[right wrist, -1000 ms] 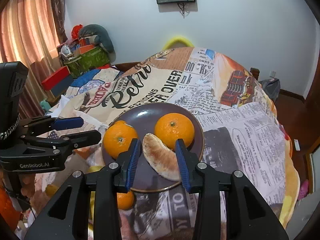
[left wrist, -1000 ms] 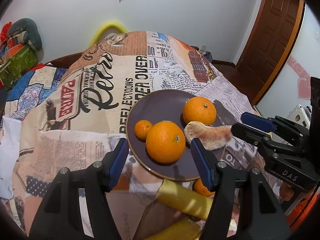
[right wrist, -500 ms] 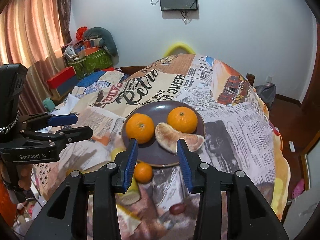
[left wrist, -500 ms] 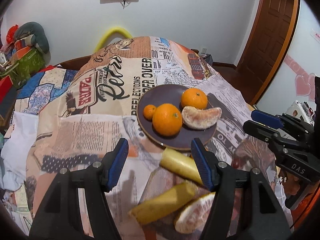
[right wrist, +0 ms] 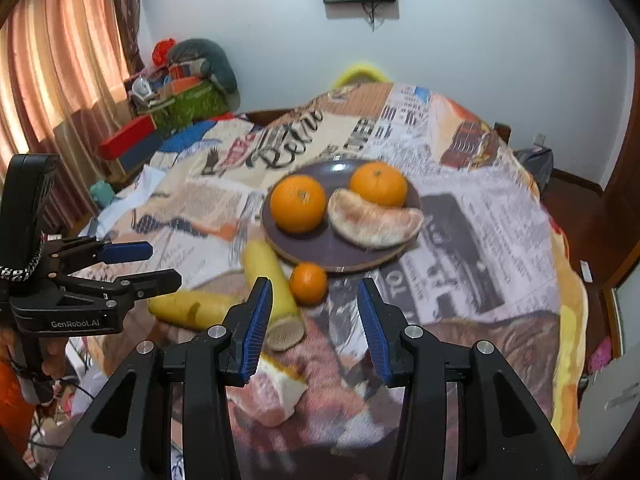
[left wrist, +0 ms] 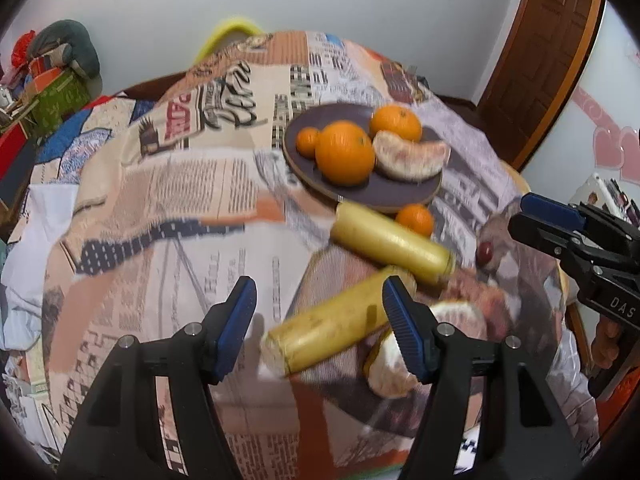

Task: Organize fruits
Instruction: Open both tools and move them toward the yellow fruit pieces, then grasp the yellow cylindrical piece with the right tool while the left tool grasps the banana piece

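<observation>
Right hand-held gripper empty, jaws opening, backed off the plate; pomelo wedge now lies there beside 2 oranges; left hand-held gripper part-open, empty, over a banana on the table; bananas likely next.

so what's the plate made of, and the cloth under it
The plate looks like glazed ceramic, or possibly melamine: dark purple-brown, smooth, with a small bright glare spot near its far rim and a paler unglazed-looking edge. The cloth looks like soft printed fabric, matte, with newspaper-style print; it drapes and wrinkles over the round table instead of lying stiff.
</observation>
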`<state>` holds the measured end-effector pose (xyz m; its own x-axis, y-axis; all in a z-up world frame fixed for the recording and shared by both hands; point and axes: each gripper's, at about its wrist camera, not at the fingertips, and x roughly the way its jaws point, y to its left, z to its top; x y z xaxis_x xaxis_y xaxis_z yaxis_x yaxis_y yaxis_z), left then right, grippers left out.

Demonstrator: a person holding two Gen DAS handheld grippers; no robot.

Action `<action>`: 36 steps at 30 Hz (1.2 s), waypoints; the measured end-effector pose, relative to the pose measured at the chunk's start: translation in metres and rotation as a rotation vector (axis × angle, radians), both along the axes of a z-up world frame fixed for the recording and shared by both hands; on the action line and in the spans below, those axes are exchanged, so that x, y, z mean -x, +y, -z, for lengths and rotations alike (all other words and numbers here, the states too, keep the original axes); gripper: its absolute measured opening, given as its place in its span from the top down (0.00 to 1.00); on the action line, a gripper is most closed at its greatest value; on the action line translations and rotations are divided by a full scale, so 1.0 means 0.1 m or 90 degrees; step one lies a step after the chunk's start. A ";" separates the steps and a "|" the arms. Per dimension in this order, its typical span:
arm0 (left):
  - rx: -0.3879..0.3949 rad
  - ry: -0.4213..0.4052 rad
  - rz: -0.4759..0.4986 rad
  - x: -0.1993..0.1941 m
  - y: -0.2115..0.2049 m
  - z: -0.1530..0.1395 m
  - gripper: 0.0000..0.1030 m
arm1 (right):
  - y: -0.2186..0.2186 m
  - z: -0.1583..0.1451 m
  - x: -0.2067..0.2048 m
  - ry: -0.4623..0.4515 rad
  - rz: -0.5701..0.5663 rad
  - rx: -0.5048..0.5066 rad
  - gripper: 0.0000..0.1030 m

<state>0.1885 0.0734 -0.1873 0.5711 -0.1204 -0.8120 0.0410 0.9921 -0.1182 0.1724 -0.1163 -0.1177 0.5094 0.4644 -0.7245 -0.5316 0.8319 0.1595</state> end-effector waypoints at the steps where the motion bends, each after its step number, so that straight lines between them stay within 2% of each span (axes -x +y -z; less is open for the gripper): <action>1: 0.000 0.005 0.002 0.02 0.00 0.03 0.37 | 0.01 0.03 0.01 0.005 -0.002 0.002 0.61; 4: 0.001 0.025 0.011 0.03 -0.03 0.17 0.37 | 0.06 0.13 0.04 0.021 -0.009 0.009 0.61; 12: -0.035 0.022 0.032 0.01 -0.12 0.34 0.24 | 0.17 0.39 0.01 0.063 -0.029 0.021 0.61; 17: -0.028 0.018 0.034 -0.09 -0.11 0.40 0.18 | 0.24 0.50 -0.05 0.083 -0.044 0.016 0.61; 20: -0.015 0.009 0.029 -0.10 -0.07 0.42 0.18 | 0.29 0.53 -0.08 0.089 -0.053 0.015 0.61; 25: 0.010 -0.006 0.025 -0.05 0.01 0.41 0.26 | 0.34 0.59 -0.09 0.101 -0.070 0.011 0.66; 29: 0.047 -0.007 0.012 0.03 0.11 0.39 0.38 | 0.33 0.56 -0.09 0.099 -0.070 0.005 0.67; 32: 0.066 -0.006 0.005 0.09 0.14 0.39 0.45 | 0.31 0.48 -0.05 0.081 -0.062 0.001 0.67; 36: 0.060 -0.010 0.006 0.21 0.11 0.36 0.55 | 0.23 0.30 -0.02 0.050 -0.054 -0.011 0.68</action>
